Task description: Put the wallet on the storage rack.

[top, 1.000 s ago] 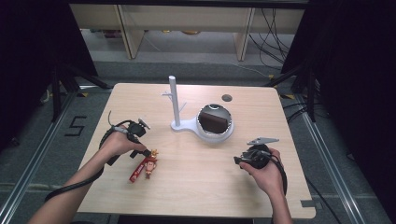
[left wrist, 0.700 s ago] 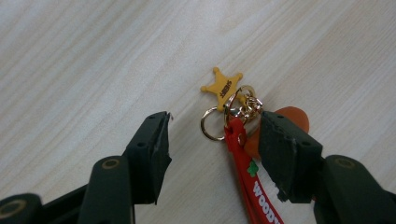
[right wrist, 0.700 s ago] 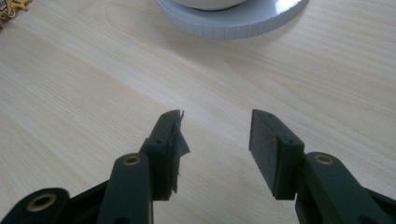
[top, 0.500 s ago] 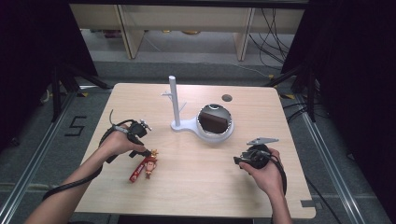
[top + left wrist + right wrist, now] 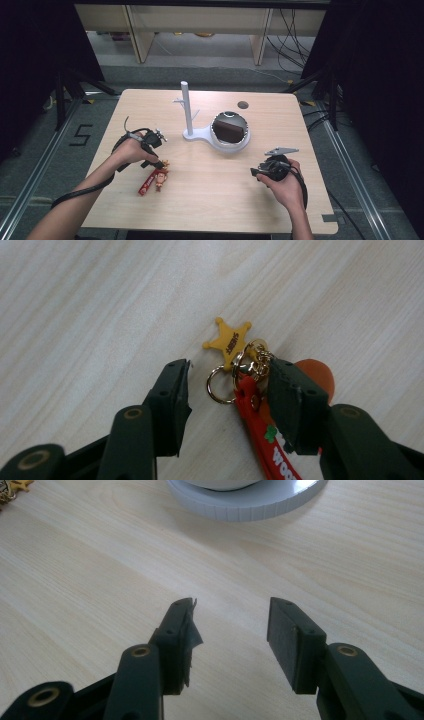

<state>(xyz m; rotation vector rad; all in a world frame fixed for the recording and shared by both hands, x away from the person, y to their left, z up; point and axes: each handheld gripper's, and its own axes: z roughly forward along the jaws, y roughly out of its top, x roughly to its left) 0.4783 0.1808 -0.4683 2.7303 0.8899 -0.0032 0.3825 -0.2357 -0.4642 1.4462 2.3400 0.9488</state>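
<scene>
A keychain (image 5: 153,180) with a red strap (image 5: 260,442), gold rings (image 5: 220,385) and a yellow sheriff star (image 5: 229,339) lies on the wooden table (image 5: 210,200) at the left. My left gripper (image 5: 227,382) is open right over it, its jaws on either side of the rings and strap end. In the high view the left gripper (image 5: 159,161) sits at the keychain's upper end. My right gripper (image 5: 254,172) rests low at the right, open, with bare table between its jaws (image 5: 230,620).
A white stand (image 5: 186,112) with small pegs rises from a base joined to a round mirror (image 5: 230,131) at the table's middle. The white base (image 5: 250,500) lies just ahead of the right gripper. A dark round hole (image 5: 243,105) sits near the far edge.
My left gripper has dropped slightly toward the keychain's ring end. The right hand has stayed where it was.
</scene>
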